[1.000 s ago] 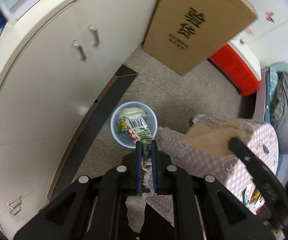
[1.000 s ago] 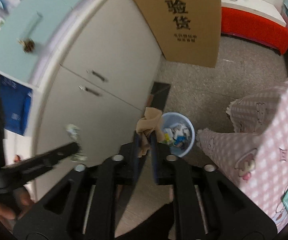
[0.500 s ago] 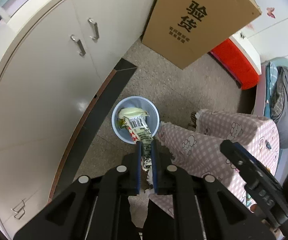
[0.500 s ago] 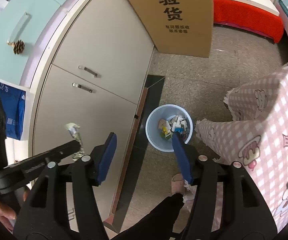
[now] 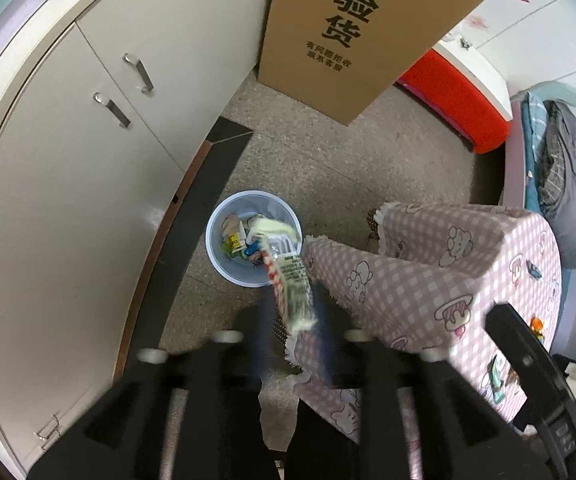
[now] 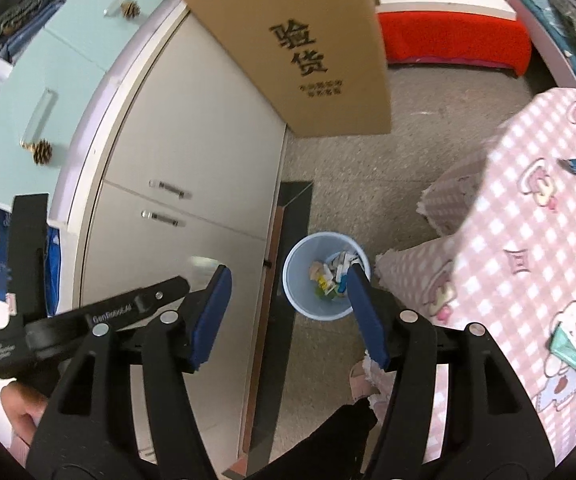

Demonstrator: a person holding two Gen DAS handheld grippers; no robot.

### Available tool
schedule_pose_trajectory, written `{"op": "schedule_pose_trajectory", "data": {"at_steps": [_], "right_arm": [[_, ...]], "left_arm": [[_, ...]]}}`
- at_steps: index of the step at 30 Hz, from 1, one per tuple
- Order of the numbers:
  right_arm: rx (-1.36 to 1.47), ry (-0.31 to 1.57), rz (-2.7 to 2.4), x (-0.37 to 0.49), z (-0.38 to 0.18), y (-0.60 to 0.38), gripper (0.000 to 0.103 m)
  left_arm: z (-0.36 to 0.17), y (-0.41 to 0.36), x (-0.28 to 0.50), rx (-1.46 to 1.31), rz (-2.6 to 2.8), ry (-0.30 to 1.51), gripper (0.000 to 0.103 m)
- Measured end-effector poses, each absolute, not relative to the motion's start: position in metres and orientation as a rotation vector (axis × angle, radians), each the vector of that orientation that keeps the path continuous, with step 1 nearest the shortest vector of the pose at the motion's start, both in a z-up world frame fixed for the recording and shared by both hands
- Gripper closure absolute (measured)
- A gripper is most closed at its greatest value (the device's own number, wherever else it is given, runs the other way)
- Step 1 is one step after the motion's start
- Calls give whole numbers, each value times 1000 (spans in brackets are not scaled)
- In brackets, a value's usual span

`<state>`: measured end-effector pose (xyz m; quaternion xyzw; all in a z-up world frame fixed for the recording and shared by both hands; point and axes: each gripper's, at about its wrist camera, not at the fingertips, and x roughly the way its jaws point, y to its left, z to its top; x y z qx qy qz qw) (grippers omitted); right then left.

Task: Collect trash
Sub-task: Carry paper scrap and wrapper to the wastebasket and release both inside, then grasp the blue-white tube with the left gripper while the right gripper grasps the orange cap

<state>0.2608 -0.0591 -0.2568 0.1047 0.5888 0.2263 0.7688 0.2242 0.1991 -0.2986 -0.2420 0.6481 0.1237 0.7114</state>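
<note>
Left gripper [image 5: 291,320]: aimed steeply down, jaws opening; a printed snack wrapper [image 5: 289,280] hangs between the blurred fingers, its upper end over the bin's rim at 4 o'clock. Whether the pads touch it cannot be told.

Right gripper [image 6: 288,316]: jaws wide apart, nothing between them.

Blue waste bin [image 5: 224,268]: on the speckled floor, holding mixed litter; cabinet [image 5: 72,184] at its 9 o'clock, pink checked tablecloth [image 5: 427,280] at 3 o'clock, cardboard box [image 5: 351,28] at 12 o'clock.

Speckled floor [image 5: 327,168] under blue bin [image 5: 224,264]
</note>
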Motion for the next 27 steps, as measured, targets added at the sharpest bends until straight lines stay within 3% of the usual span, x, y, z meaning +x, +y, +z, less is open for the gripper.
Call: {"op": "schedule_pose_trajectory", "data": {"at_steps": [1,2,12,27], "right_arm": [[235,1275,487,261,-255,-64,44],[241,1271,483,261,-254,-69,44],[306,1238,413,259,-249,-133,44],[345,1143,93,282,-241,-347,44]], "left_arm": [[-298,198,225,-533,296,1429,38],[-296,198,225,-524,325,1412,36],[-288,149,235,-473,287,1430,35],[-276,-51,296,-213,19,1445,34]]}}
